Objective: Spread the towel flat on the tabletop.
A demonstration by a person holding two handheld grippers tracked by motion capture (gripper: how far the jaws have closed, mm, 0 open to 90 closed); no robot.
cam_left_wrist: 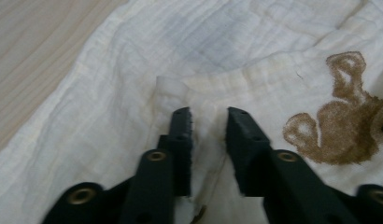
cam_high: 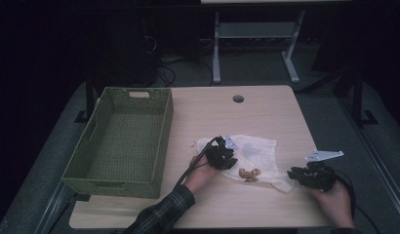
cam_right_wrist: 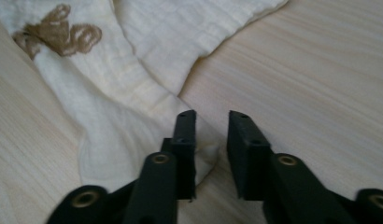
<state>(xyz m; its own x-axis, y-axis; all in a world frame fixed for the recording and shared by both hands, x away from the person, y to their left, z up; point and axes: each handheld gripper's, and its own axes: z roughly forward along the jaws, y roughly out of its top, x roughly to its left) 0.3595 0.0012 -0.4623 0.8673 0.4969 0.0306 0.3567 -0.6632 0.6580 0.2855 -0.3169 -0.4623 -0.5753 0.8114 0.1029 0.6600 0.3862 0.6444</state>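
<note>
A cream muslin cloth [cam_high: 259,148] with a brown bear print [cam_high: 249,174] lies rumpled on the wooden table [cam_high: 227,209], right of centre. My left gripper [cam_high: 231,163] rests on the cloth's left part. In the left gripper view its jaws [cam_left_wrist: 209,116] stand a little apart, with a raised fold of the cloth [cam_left_wrist: 133,93] in the gap and the bear print [cam_left_wrist: 341,126] to the right. My right gripper [cam_high: 291,173] is at the cloth's near right corner. Its jaws [cam_right_wrist: 213,116] are apart over the corner of the cloth [cam_right_wrist: 133,93], one jaw above the fabric edge, the other over bare wood.
An empty green woven basket [cam_high: 165,131] stands on the table's left half. A round cable hole [cam_high: 238,99] sits near the far edge. Beyond the table are dark floor and the legs of another desk [cam_high: 216,53].
</note>
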